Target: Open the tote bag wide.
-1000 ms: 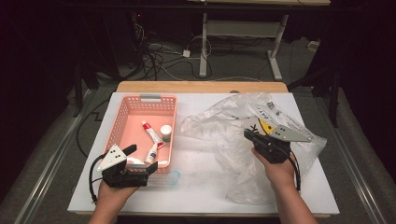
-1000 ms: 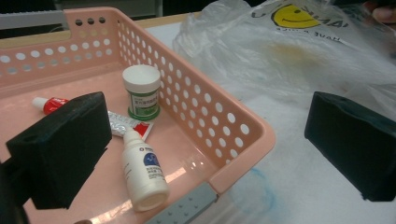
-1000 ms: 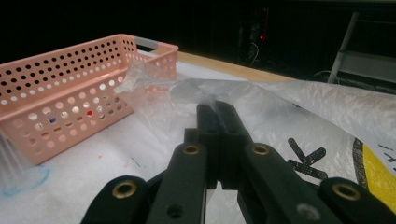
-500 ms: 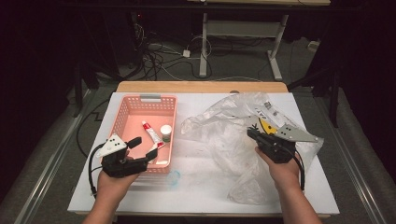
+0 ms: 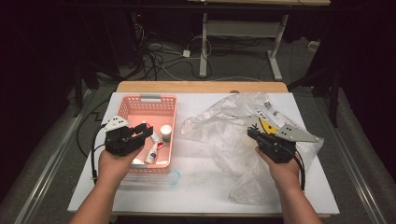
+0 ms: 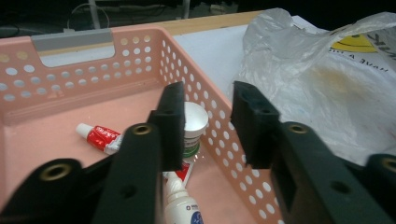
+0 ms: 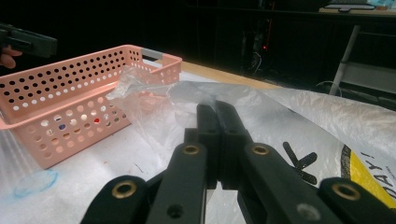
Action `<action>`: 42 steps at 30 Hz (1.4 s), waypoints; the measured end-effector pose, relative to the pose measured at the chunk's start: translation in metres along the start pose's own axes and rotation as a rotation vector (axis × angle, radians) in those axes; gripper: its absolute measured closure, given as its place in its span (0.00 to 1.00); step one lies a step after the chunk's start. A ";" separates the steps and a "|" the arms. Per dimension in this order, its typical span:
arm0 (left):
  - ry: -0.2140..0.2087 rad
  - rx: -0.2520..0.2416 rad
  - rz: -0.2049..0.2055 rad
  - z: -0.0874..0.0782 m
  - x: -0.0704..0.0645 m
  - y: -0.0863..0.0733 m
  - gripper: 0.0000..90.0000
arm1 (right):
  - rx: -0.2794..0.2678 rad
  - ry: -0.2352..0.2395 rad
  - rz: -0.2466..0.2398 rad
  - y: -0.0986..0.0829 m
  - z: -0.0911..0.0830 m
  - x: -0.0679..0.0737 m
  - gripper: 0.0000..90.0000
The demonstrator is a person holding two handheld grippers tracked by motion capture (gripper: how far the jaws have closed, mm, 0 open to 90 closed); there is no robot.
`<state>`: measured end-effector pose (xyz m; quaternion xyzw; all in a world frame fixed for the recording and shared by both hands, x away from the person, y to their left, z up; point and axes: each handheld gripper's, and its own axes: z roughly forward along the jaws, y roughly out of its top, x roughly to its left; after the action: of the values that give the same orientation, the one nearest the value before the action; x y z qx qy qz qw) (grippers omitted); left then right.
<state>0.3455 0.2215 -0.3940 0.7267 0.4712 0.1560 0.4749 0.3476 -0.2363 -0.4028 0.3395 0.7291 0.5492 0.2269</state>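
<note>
The plastic bag (image 5: 243,140) sprawls across the right of the bench (image 5: 201,186), pinned by the right gripper (image 5: 256,135) with its jaws closed together. The pink basket (image 5: 128,105) sits left, holding tubes and a small jar (image 5: 166,130). The left gripper (image 5: 142,133), jaws apart and empty, has risen over the basket's near end since earlier

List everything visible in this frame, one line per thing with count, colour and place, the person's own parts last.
basket: 1, pink, left half of the table.
toothpaste tube: 1, white and red, in the basket.
small jar: 1, white, in the basket by its right wall.
dropper bottle: 1, white, near end of the basket.
plastic bag: 1, clear with yellow print, right half of the table.
table: 1, white top.
left gripper: 1, black, open over the basket.
right gripper: 1, black, shut over the plastic bag.
</note>
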 end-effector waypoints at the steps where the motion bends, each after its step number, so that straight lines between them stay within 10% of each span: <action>1: 0.006 0.002 -0.004 0.001 0.001 0.001 0.75 | 0.001 -0.001 0.001 0.000 0.000 0.000 1.00; 10: 0.031 0.032 -0.011 0.013 0.013 0.009 0.98 | 0.001 -0.002 -0.005 0.000 -0.001 0.000 1.00; 18: 0.071 0.126 -0.030 0.032 0.028 0.022 0.98 | 0.003 -0.002 -0.008 -0.001 0.000 0.000 1.00; 29: 0.195 0.379 -0.094 0.071 0.055 0.023 0.98 | 0.000 0.000 -0.004 -0.001 -0.002 0.000 1.00; 34: 0.273 0.511 -0.038 0.090 0.059 0.019 0.98 | 0.004 0.005 -0.007 -0.001 0.000 0.001 1.00; 42: 0.240 0.543 -0.036 0.117 0.058 0.018 0.98 | -0.002 0.001 -0.007 0.000 -0.002 0.000 1.00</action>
<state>0.4637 0.2044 -0.4508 0.7951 0.5611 0.1007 0.2069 0.3464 -0.2380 -0.4022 0.3367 0.7298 0.5492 0.2288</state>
